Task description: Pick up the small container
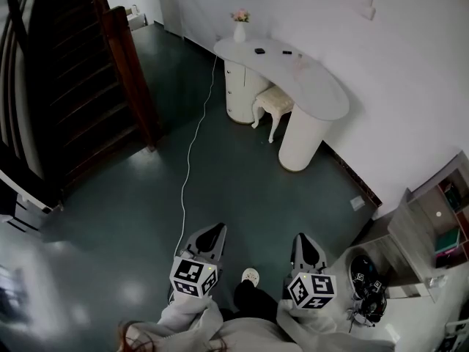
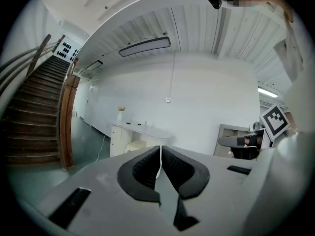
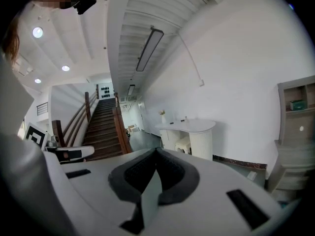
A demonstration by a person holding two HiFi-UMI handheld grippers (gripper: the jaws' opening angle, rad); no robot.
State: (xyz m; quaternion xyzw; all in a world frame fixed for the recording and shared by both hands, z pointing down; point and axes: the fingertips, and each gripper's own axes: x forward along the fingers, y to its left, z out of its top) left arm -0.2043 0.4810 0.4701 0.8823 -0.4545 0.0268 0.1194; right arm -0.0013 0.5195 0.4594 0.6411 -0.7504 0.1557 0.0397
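The task has not properly begun; this is the approach step, with the person standing on the dark green floor (image 1: pixel 242 189), well apart from any furniture. The left tongs (image 1: pixel 218 229) are closed tip to tip with nothing between the pads, and the right tongs (image 1: pixel 302 237) are likewise closed and empty. Both point ahead toward the far side of the room.

No small container can be picked out with certainty. The likeliest place is the curved white worktop (image 1: pixel 315 94) at the far right against the wall. On it stand a white vase (image 1: pixel 239 32) with pink flowers at its far left end and two small dark objects (image 1: pixel 259 50) nearer the middle, too small to identify. A pale stool (image 1: pixel 275 103) is tucked beneath it. An open shelf unit (image 1: pixel 429 222) at the near right holds a few items, also unclear.

The next move, as I judge it, calls for walking across to the worktop, stepping over the white cable (image 1: pixel 192 145) on the floor, finding the container, then opening one pair of tongs before reaching in.

A dark wooden staircase (image 1: pixel 73 86) rises at the left.

No brand, label or writing can be read; only the black-and-white square markers on the tongs' cubes (image 1: pixel 195 277) show.
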